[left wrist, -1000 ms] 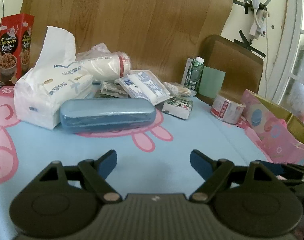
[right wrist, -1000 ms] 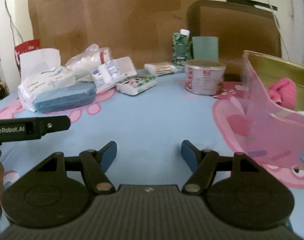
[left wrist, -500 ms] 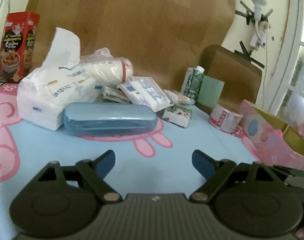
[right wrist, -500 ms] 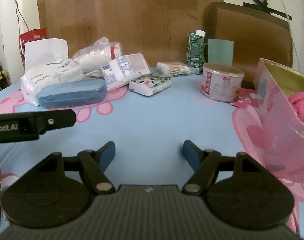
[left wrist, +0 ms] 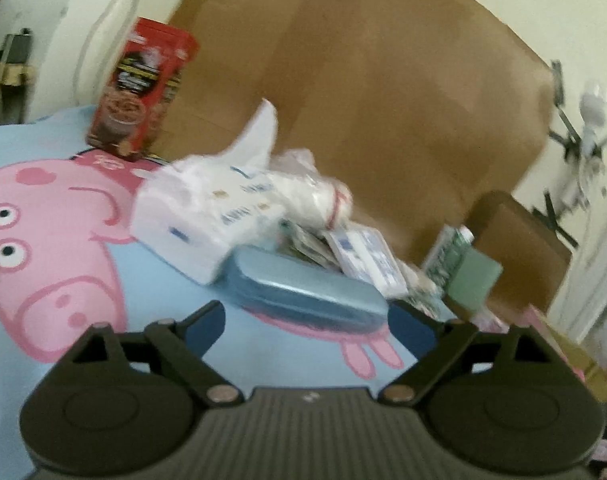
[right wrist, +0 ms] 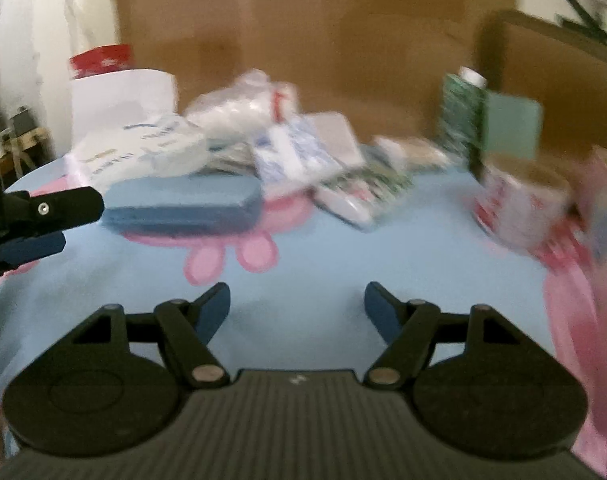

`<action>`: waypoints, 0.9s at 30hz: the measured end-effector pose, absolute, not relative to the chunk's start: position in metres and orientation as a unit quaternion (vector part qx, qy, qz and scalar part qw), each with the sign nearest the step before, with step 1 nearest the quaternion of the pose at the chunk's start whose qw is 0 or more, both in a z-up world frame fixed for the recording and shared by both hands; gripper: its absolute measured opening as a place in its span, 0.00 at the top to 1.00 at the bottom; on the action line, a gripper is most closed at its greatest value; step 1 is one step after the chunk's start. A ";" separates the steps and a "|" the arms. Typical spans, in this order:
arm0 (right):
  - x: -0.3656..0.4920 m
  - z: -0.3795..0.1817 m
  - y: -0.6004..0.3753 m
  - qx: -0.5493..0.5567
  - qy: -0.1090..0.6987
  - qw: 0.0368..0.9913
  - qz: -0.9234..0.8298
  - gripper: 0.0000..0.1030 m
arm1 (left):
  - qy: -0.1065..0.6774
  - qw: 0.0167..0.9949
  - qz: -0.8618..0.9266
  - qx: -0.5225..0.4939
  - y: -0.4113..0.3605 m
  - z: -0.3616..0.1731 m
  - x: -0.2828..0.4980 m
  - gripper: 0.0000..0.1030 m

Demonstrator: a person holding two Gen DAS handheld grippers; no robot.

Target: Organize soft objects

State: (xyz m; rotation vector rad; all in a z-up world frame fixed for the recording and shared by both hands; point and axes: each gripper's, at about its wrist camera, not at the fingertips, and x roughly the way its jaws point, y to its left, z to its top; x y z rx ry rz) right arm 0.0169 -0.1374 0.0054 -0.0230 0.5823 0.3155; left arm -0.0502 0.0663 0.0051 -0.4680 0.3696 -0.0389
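On the light blue tablecloth (left wrist: 175, 292) with pink cartoon pig prints, the items run from left to right as follows. At the far left, toward the back, a red snack box (left wrist: 141, 90) stands upright, tilted in the rolled left wrist view. Beside it lies the white tissue pack (left wrist: 207, 220), one sheet sticking up from its top; this soft pack sits at the left end of the pile, touching the blue glasses case (left wrist: 307, 292) that lies lengthwise in front of it. Behind the case, a clear plastic bag (left wrist: 315, 196) of white material rests against the tissue pack, and flat blue-and-white packets (left wrist: 367, 256) lean beside it. Further right lies a small patterned packet (right wrist: 363, 196), then an upright green carton (right wrist: 461, 120) with a pale green card (right wrist: 511, 128) next to it, then a round red-and-white tub (right wrist: 523, 204). At the far right edge a pink box (right wrist: 599, 208) is visible, blurred. The left gripper (left wrist: 307, 328) is directed at the glasses case with its jaws opening wide; nothing is between them, and in the right wrist view one of its fingers (right wrist: 51, 208) enters from the left, just short of the case. The right gripper (right wrist: 297, 308) hovers over bare cloth near the centre, jaws standing well apart and holding nothing
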 end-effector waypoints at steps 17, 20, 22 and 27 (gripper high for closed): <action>0.094 0.018 -0.056 -0.265 0.237 0.855 0.377 0.06 | 0.125 0.959 0.031 -0.251 0.078 0.008 -0.063 0.06; 0.109 0.023 -0.049 -0.282 0.270 0.829 0.400 0.04 | 0.124 0.960 0.033 -0.249 0.076 0.009 -0.064 0.05; 0.117 0.028 -0.041 -0.299 0.294 0.810 0.410 0.04 | 0.125 0.960 0.034 -0.247 0.075 0.009 -0.064 0.05; 0.108 0.037 -0.028 -0.354 0.303 0.773 0.430 0.32 | 0.126 0.959 0.039 -0.250 0.075 0.008 -0.064 0.04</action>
